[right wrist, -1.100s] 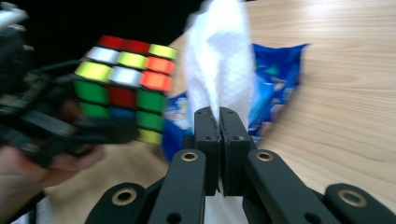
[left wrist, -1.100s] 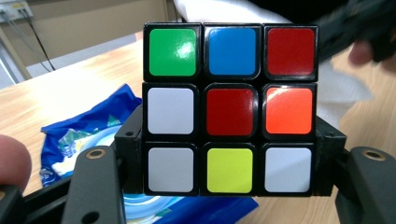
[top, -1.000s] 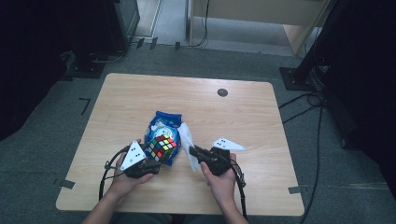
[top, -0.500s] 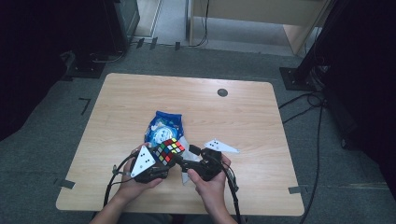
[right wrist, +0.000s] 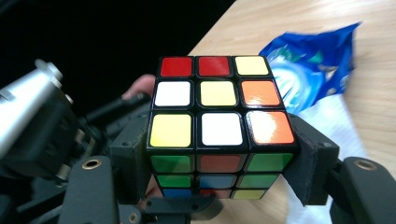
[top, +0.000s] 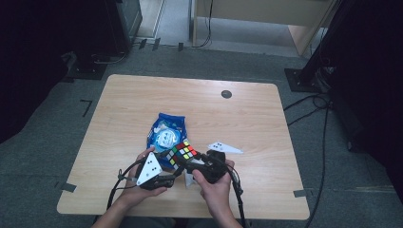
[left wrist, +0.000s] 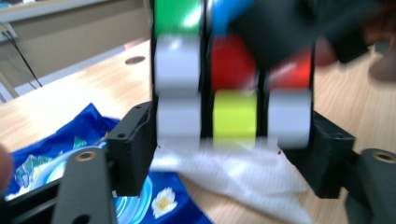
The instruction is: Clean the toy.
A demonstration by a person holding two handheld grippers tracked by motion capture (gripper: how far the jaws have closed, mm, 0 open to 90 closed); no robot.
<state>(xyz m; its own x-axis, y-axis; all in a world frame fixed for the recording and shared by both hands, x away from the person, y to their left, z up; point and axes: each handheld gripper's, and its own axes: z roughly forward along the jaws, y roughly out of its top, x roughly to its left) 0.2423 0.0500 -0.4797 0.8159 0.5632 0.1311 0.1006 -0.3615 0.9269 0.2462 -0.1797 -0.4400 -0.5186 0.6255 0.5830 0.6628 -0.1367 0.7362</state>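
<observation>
Here both grippers' jaws clamp the cube [top: 182,154] near the table's [top: 266,123] front edge — far half open — right jaws just narrowing.

Blue packet [top: 166,133] on wooden table [top: 119,109]; white tissue [left wrist: 233,172] beside packet.

Your puzzle cube [right wrist: 219,126] is glossy plastic: smooth stickers catching glare, black frame between them. The blue packet [top: 167,133] near the surface's [top: 266,118] middle is shiny, crinkled film. Beside it lies soft white tissue [left wrist: 233,175]. The surface is matt, pale wood grain. Each hand-held gripper's jaws look matt black plastic.
</observation>
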